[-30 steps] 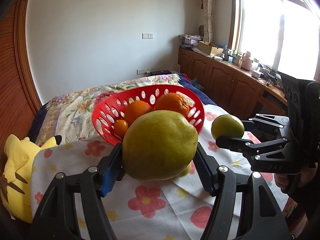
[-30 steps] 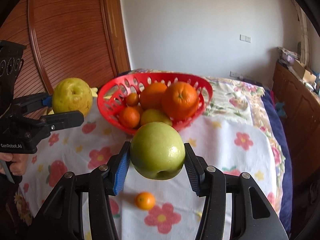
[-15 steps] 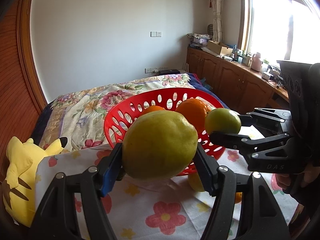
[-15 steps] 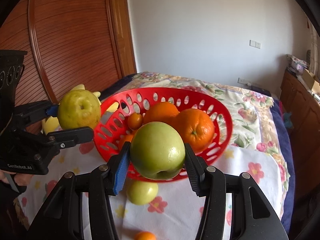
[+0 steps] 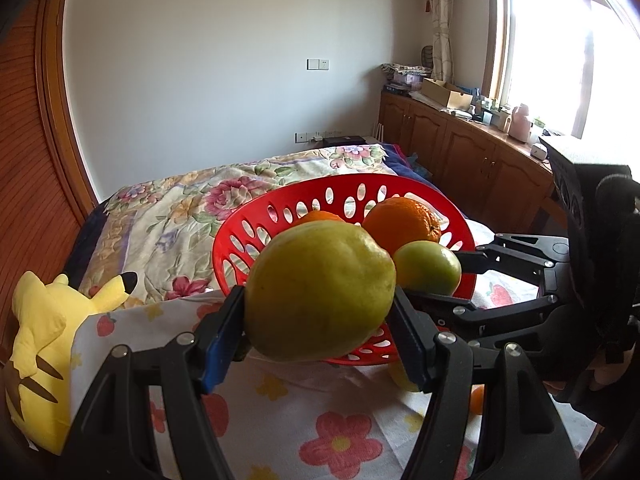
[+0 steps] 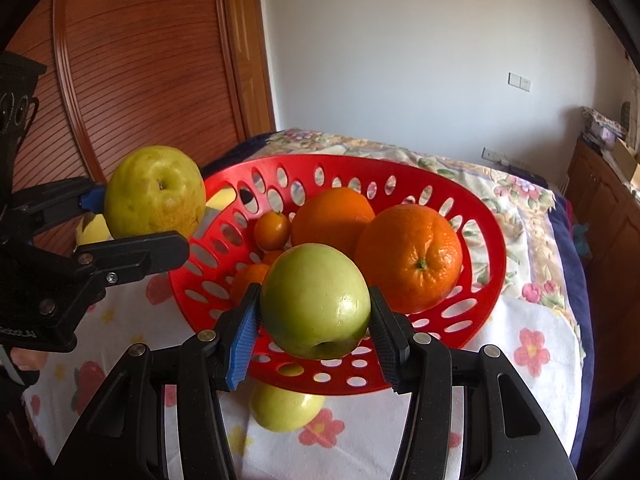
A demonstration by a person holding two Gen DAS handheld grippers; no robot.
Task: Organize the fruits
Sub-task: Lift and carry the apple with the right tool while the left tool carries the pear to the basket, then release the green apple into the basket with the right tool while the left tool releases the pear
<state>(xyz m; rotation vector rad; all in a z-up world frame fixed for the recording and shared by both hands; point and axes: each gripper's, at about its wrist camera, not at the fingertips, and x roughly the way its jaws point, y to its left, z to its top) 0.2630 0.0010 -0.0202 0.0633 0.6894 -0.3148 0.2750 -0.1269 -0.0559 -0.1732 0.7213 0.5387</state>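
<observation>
Fruit is being held in both grippers above a flowered cloth [image 6: 532, 332] spread over the bed. A large yellow-green pear [image 5: 318, 292] is being clamped between the jaws of the left gripper [image 5: 320, 320], which are closed against its sides; it is being held up at the near left outside of the red basket [image 6: 484, 240]. A green apple [image 6: 316, 300] is being gripped the same way by the right gripper [image 6: 314, 330], at the near rim of the basket. Two large oranges [image 6: 408, 256] and several small orange fruits [image 6: 272, 230] are being carried inside the basket. Another yellow-green fruit [image 6: 286, 408] is lying on the cloth just in front of the basket, under the apple. A yellow plush toy [image 5: 40, 344] is lying at the left edge of the cloth.
</observation>
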